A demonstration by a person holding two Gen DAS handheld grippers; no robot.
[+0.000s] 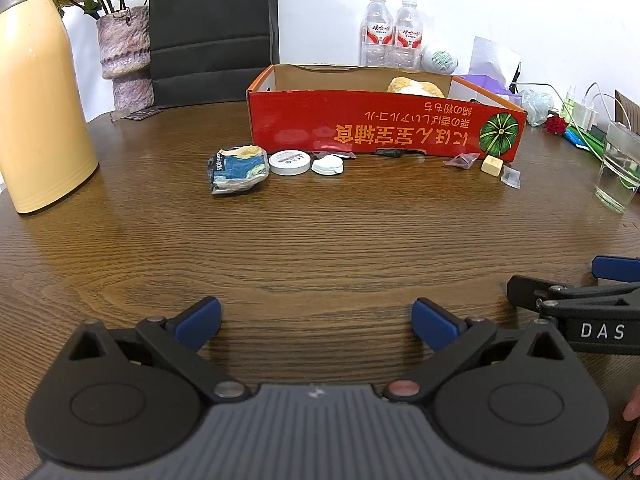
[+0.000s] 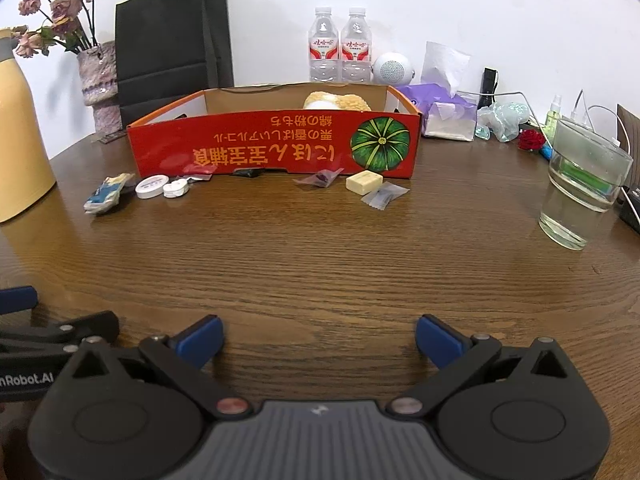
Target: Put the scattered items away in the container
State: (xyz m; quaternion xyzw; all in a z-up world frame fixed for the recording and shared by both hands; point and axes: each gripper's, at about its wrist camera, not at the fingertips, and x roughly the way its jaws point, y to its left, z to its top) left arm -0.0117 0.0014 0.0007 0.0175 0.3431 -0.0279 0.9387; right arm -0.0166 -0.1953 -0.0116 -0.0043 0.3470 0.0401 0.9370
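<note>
Left gripper [image 1: 316, 322] and right gripper [image 2: 320, 340] level, side by side, well short of red box [image 2: 276, 144]; jaws wide, nothing held.

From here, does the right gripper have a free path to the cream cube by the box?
Probably yes: the right gripper is open, and only bare table lies between it and the cube.

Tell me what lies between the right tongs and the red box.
Only bare wooden table, as the right wrist view shows; the scattered items sit against the red box.
</note>
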